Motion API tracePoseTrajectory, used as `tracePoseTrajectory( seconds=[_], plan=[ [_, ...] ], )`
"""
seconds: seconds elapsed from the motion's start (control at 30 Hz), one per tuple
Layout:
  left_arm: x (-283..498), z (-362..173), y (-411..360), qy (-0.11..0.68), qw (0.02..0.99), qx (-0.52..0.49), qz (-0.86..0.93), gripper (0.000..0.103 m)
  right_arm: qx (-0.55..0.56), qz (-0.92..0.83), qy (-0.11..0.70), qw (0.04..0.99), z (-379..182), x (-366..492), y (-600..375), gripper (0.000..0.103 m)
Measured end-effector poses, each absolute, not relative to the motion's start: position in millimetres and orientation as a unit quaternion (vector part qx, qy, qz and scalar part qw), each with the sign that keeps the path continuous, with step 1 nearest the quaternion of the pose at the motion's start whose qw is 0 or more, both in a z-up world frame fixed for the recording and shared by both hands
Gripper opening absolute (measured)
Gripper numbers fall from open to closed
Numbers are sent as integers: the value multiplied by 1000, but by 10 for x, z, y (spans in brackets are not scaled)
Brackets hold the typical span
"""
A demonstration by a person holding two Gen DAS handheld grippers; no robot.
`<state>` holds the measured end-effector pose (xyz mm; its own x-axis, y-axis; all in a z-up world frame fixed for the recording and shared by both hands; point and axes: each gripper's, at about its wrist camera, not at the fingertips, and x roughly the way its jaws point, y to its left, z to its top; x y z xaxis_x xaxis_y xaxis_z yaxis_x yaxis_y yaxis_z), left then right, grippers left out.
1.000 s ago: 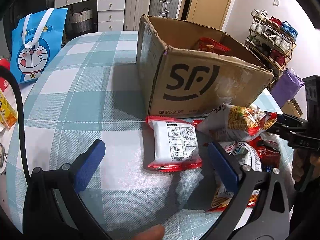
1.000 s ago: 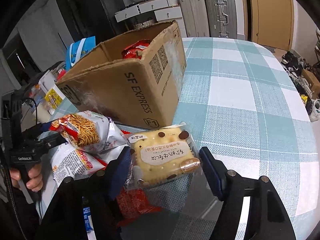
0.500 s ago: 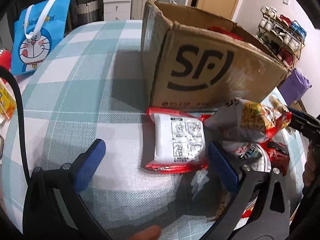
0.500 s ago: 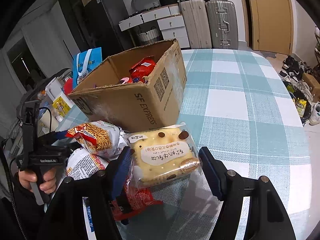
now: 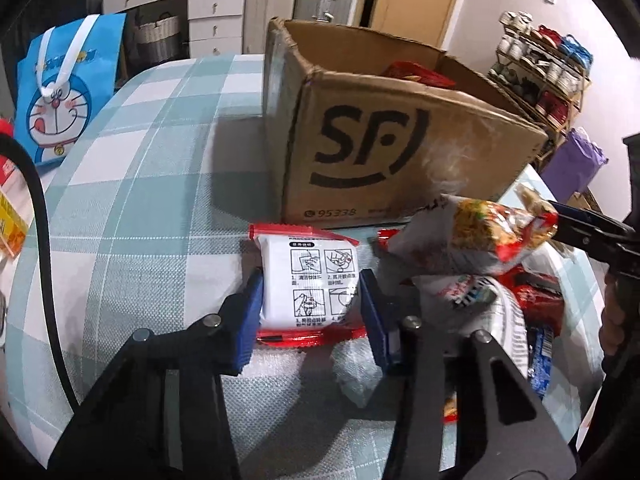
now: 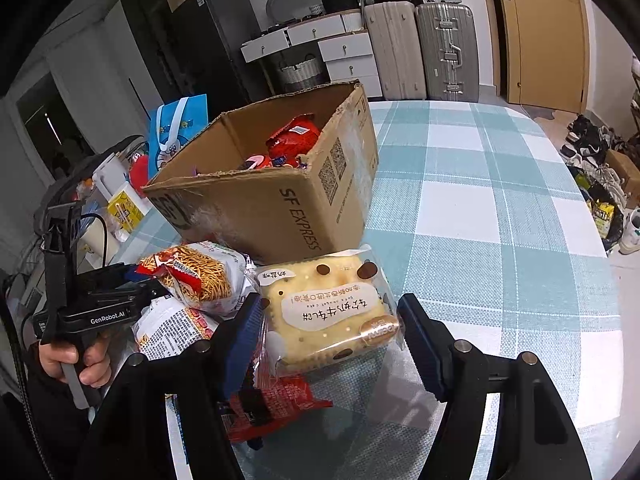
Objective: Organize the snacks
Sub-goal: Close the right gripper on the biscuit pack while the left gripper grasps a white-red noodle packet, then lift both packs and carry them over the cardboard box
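My left gripper [image 5: 312, 300] is closing, its blue pads pressed against both sides of the white instruction-printed packet [image 5: 310, 282] with red sealed ends, which lies flat on the checked surface [image 5: 132, 208] directly between the fingers. Just ahead of it stands the open cardboard box [image 5: 372, 160], and I can see red packets [image 6: 294, 140] piled inside. To that gripper's right, a noodle snack bag [image 5: 472, 240] lies on top of a heap of other packets. My right gripper [image 6: 330, 330] stands partly open around the clear-wrapped biscuit cake [image 6: 332, 312]; the left pad touches the wrapper, but I cannot tell whether the right pad touches it. A red wrapper [image 6: 280, 404] lies under that gripper's left finger, and the box sits just beyond the cake.
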<state>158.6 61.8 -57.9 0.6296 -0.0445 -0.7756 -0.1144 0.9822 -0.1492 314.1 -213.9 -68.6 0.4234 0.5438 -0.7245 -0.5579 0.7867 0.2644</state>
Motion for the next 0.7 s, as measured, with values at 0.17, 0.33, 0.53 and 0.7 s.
tracePoseTrajectory(
  seconds=[0.17,0.33,0.53,0.7],
  plan=[
    [1531,-487,604,414,906,-91,18,42,-9,327,426,843,-683,3137,-2121,70],
    [1465,-393,652,402,910,-99,22,42,-9,331,419,845,-639,3101,-2131,70],
    [1372,-229,683,380,918,-112,18,42,-5,330,400,855,-537,3054,-2170,70],
    [1309,-108,674,364,924,-117,17,42,1,333,380,863,-401,3005,-2214,70]
  ],
)
